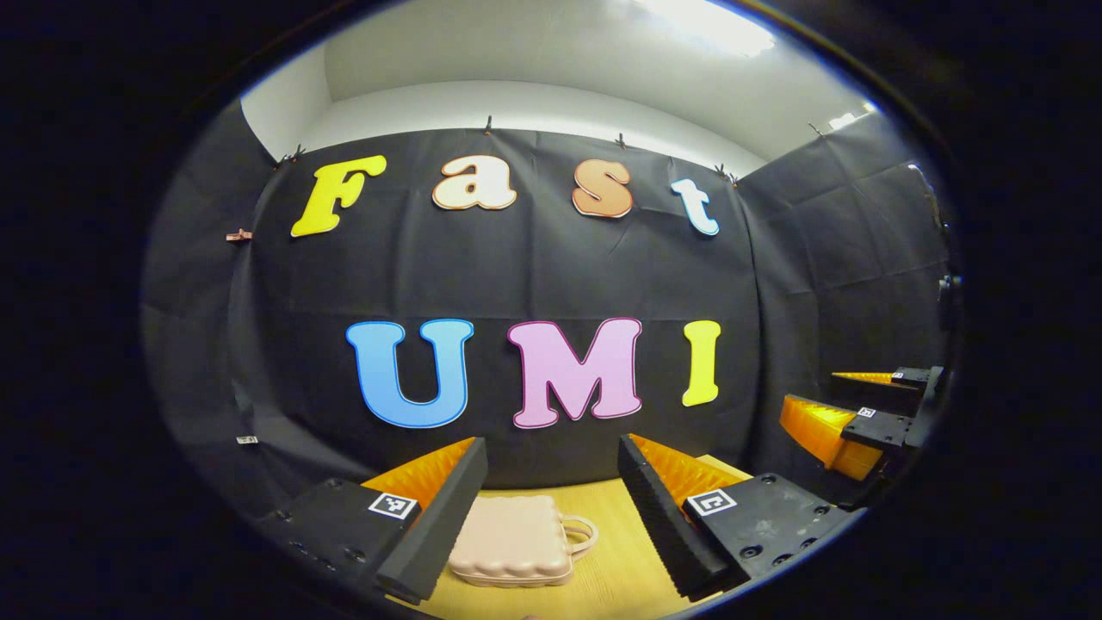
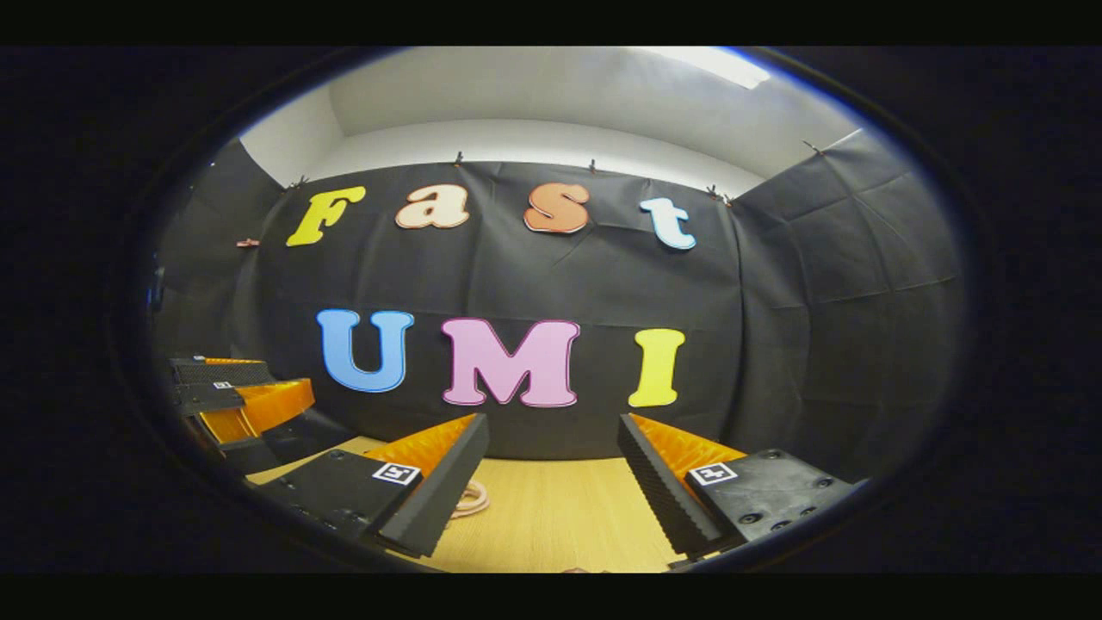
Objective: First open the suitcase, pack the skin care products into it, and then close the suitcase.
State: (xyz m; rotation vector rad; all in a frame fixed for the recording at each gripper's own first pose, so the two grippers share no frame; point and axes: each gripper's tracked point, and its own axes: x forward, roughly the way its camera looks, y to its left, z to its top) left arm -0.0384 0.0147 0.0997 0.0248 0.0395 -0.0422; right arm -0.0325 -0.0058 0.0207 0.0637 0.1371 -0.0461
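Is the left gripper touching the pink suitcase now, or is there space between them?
Apart. In the left gripper view the left gripper is held open above the table, and the closed suitcase lies beyond its jaws, untouched.

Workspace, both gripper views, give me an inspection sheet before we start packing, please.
Surface: light wooden table, bare where visible.
Job's things: pink suitcase lying flat, closed, handle toward the right; its handle peeks out beside the right gripper's finger. Skin care products: nothing seen.
Clutter: nothing seen.
Grippers: left gripper open, suitcase ahead between its fingers, not touching; right gripper open, holding nothing.
Cables: nothing seen.
Surroundings: black cloth wall, white ceiling with a light.
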